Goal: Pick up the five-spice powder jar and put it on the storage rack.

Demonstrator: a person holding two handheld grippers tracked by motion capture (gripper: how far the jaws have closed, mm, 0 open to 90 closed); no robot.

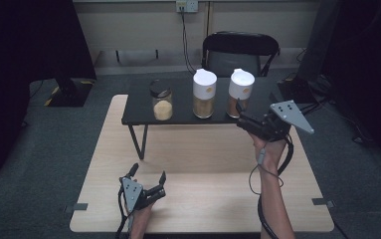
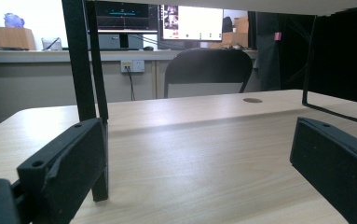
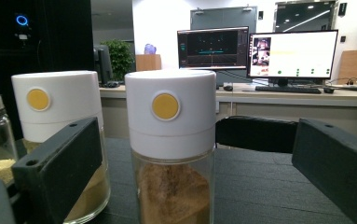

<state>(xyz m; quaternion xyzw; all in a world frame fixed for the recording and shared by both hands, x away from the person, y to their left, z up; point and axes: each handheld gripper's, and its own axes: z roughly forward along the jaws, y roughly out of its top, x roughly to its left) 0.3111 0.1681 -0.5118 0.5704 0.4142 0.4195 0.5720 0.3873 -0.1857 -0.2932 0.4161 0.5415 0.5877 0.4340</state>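
Observation:
Three jars stand in a row on a low black stand (image 1: 138, 112) at the back of the wooden table (image 1: 203, 199). At the left is a glass jar with a dark lid (image 1: 161, 102). In the middle is a white-capped jar (image 1: 204, 93) of tan powder, and at the right a white-capped jar (image 1: 240, 92) of brown powder. My right gripper (image 1: 241, 118) is open just in front of the right jar. In the right gripper view that jar (image 3: 171, 140) stands ahead between the open jaws of the right gripper (image 3: 197, 163), untouched. My left gripper (image 1: 148, 172) rests open on the table near its front edge.
A black chair (image 1: 240, 50) stands behind the table. The stand's thin black legs (image 2: 85, 60) rise just ahead of the left gripper (image 2: 199, 158). Bare wood lies under and in front of the stand. Dark stands and cables flank the table on the floor.

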